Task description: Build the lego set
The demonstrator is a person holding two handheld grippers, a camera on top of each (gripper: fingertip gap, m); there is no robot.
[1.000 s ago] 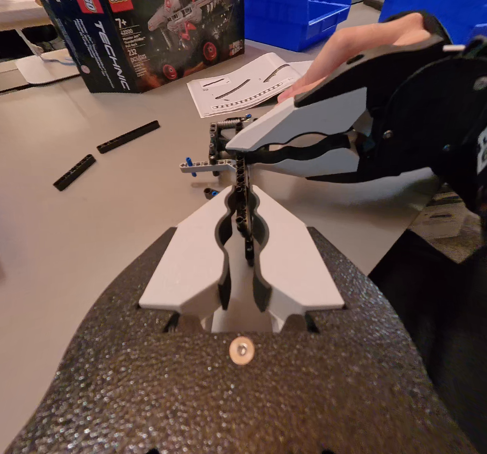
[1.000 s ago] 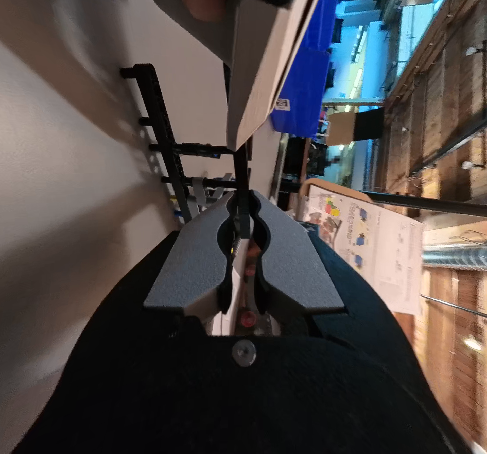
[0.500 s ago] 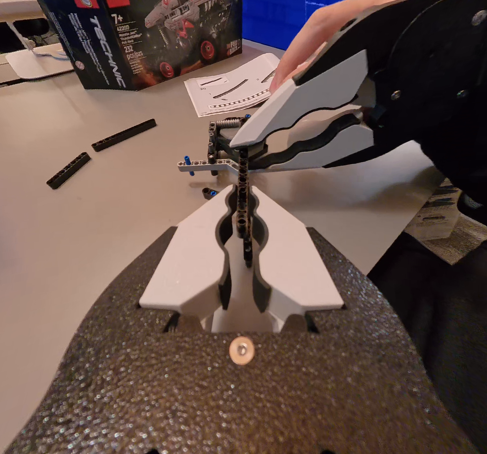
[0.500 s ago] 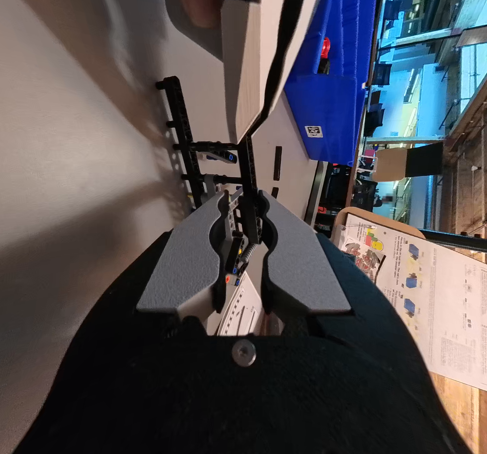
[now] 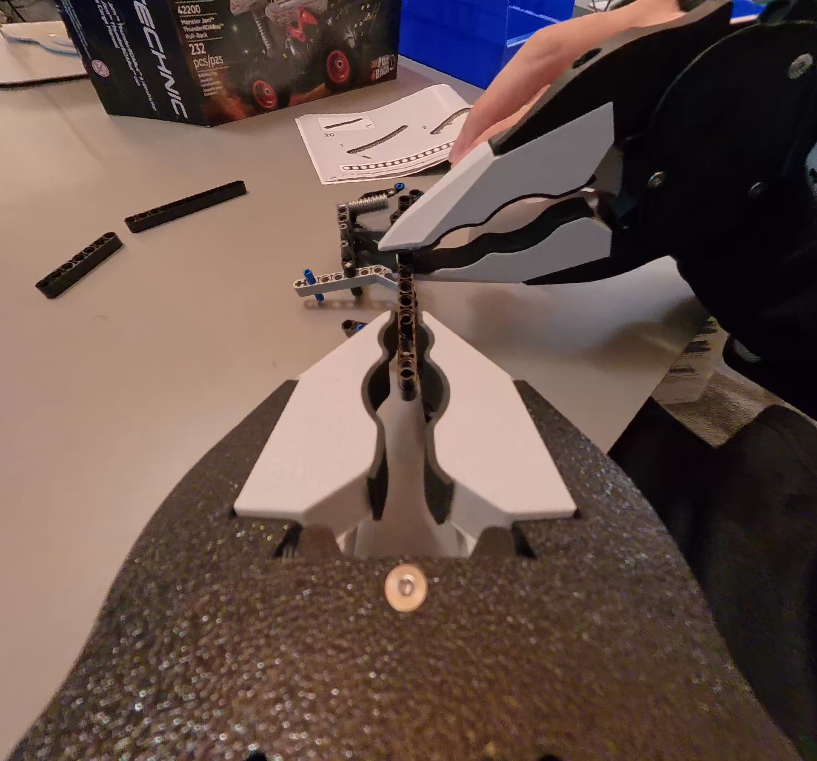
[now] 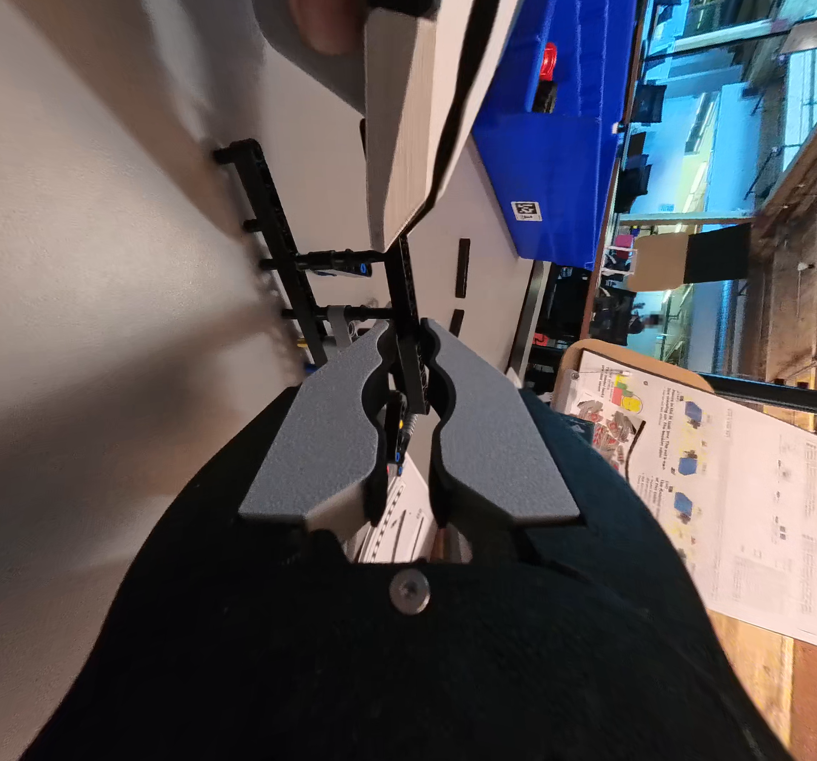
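Left wrist view: printed set box (image 5: 230, 24).

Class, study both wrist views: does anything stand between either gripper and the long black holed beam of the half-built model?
Nothing visible does. The left gripper and right gripper both already clamp the long black holed beam directly.

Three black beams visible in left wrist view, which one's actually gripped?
The upright black beam, pinched in the left gripper. The long beam and short beam lie loose and flat on the table, farther left.
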